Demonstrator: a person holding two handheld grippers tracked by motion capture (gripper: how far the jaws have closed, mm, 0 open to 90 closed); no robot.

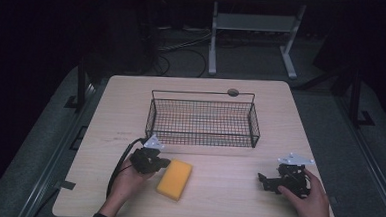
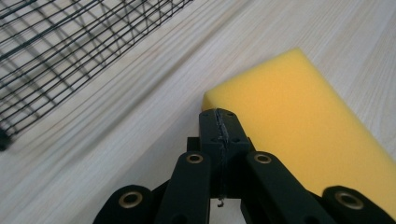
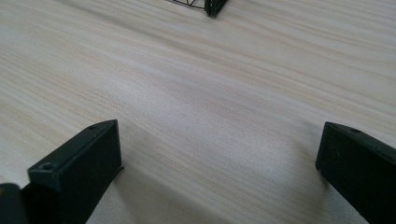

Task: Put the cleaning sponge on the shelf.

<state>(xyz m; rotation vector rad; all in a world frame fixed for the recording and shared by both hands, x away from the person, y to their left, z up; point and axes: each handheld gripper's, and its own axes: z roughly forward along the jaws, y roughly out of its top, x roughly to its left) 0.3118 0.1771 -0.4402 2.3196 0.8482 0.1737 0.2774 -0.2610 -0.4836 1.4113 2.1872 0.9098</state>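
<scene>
High view shows us at the very start of the work: the yellow sponge (image 1: 175, 179) lies flat on the desk (image 1: 131, 100), near its front edge and left of centre, and nothing has been lifted yet. Our left hand-held gripper (image 1: 162, 162) sits just at the sponge's near-left corner, its jaws pressed fully together with nothing between them; the left gripper view puts the closed tips right against the sponge (image 2: 299, 126) edge, touching or nearly so, we cannot tell which. Our right hand-held gripper (image 1: 263, 180) rests on the desk well to the right, apart from the sponge, and the right gripper view shows its jaws standing wide over bare wood, holding nothing.

We judge that the sponge is meant for the wire basket (image 1: 203, 121), which stands behind it toward the middle of the desk with nothing inside. So all is left to do: open the left jaws, take the sponge, carry it over the basket's front wall and let it go inside.

Little stands in the way. The basket's rim and its tall handle bar are the only obstacle on the path, and the left cable (image 1: 118, 164) trails back along the desk beside our hand, clear of the sponge
</scene>
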